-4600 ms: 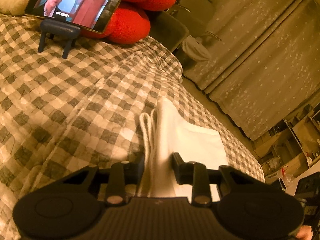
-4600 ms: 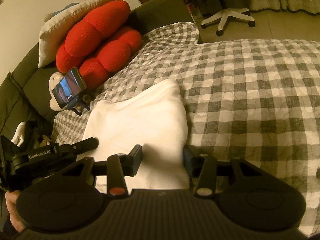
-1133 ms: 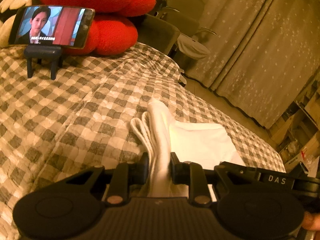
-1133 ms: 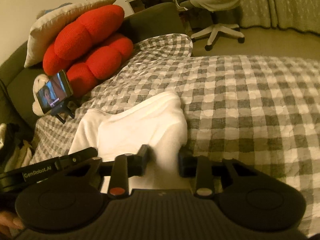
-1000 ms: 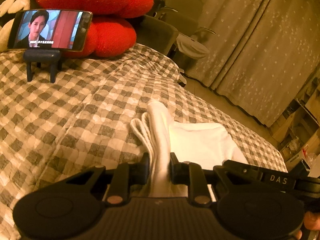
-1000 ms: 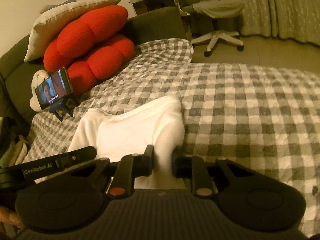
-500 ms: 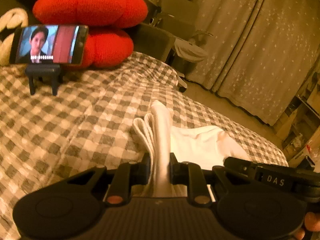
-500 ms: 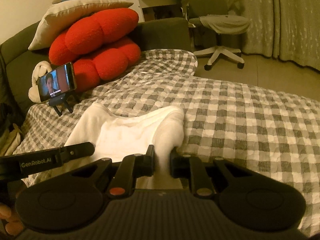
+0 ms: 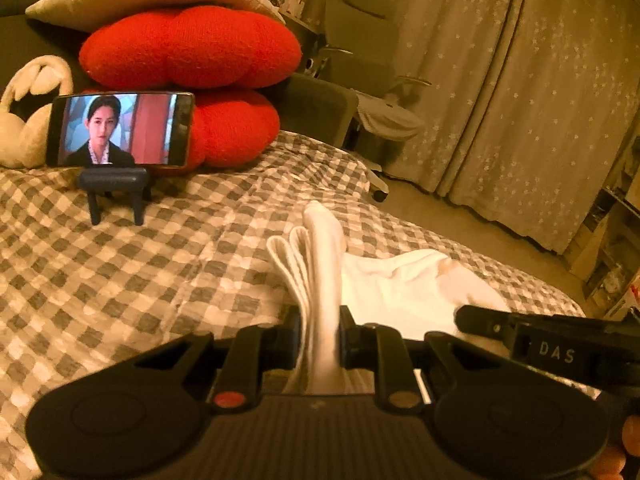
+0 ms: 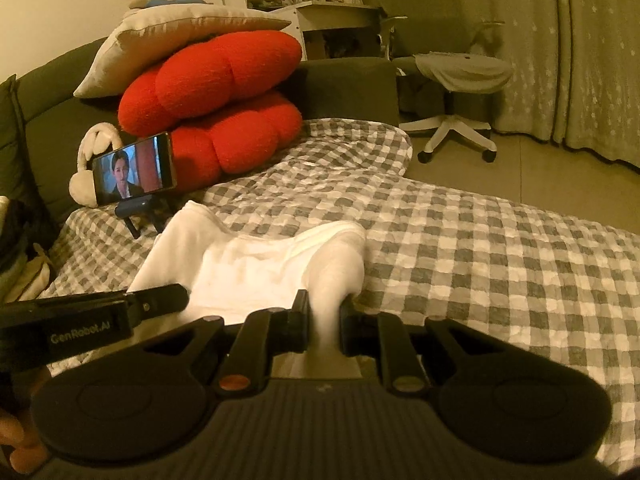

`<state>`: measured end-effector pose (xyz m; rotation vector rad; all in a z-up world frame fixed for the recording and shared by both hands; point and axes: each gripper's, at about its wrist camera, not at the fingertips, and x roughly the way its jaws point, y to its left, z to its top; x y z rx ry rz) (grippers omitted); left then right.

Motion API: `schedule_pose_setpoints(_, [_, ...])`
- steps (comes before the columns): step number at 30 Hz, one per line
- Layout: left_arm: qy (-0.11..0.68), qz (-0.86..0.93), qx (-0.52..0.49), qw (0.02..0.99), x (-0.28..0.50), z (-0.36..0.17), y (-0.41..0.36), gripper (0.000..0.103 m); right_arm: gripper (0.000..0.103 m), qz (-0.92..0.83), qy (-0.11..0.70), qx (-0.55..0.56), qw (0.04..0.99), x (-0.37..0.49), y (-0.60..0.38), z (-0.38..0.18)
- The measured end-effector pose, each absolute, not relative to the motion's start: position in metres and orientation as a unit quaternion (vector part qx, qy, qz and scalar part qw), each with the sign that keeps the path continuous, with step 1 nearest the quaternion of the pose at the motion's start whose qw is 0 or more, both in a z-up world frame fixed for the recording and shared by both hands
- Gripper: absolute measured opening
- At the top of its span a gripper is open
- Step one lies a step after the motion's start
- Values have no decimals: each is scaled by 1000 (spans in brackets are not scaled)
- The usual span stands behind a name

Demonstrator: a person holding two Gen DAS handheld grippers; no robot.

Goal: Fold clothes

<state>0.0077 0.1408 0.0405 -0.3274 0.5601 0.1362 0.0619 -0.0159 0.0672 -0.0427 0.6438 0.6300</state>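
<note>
A white folded garment [image 9: 400, 288] [image 10: 248, 268] lies on the checked bedspread [image 9: 140, 272] [image 10: 500, 264]. My left gripper [image 9: 320, 330] is shut on its near left edge, where several folded layers bunch up between the pads. My right gripper [image 10: 324, 320] is shut on the near right corner, which stands up in a white hump. Both held edges are lifted off the bed and the cloth sags between them. The right gripper's finger [image 9: 520, 326] shows in the left wrist view, and the left gripper's finger [image 10: 132, 306] in the right wrist view.
A phone [image 9: 120, 130] [image 10: 134, 170] playing video stands on a small dark stand at the head of the bed. Behind it are red cushions [image 9: 192, 48] [image 10: 216, 92], a beige pillow [image 10: 180, 40] and a dark sofa. An office chair [image 10: 456, 92] and curtains [image 9: 500, 80] stand past the bed.
Over the last second both grippers have risen slightly with the garment's near edge, which now stands higher off the bed. The right jaws closed in tighter on the corner.
</note>
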Motion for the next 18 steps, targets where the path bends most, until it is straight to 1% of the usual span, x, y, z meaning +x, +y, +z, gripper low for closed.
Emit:
schedule_pose_setpoints(11, [264,101,-140,949,-9,50,149,18,17,298,299,-43,906,48,11,74])
schedule_pose_setpoints(18, [248,120,-149,950,-26,60,165,18,17,304,284,-48,908,39,32,81])
